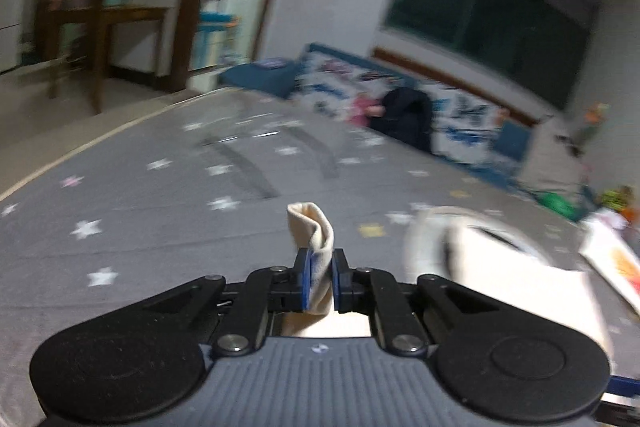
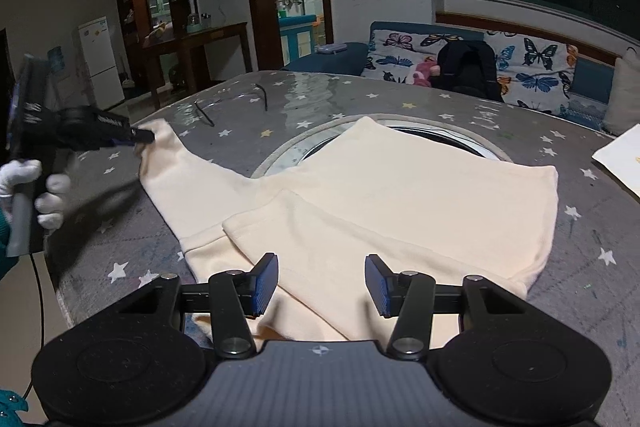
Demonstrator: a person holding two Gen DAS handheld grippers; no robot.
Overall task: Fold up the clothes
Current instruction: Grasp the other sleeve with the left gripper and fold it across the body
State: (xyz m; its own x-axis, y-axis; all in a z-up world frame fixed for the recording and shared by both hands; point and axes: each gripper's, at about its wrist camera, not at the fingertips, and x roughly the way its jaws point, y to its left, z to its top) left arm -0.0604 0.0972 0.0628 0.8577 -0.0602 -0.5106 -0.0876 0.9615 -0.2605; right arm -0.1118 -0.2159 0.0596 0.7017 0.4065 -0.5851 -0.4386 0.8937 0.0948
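Your left gripper [image 1: 321,277] is clamped on the cuff of the cream garment's sleeve [image 1: 311,227], the fabric bunched upright between its blue pads [image 1: 305,277]. The cream garment [image 2: 400,195] lies spread on the grey star-patterned table cover [image 2: 580,267], its sleeve stretched out to your left gripper at the table's left edge. Your right gripper [image 2: 322,285] hovers over the garment's near edge with its fingers spread wide, gripping nothing.

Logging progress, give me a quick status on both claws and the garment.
Left claw shut on sleeve tip. Right claw open, over the hem. Garment flat on table, one side folded in. Nothing in the way.
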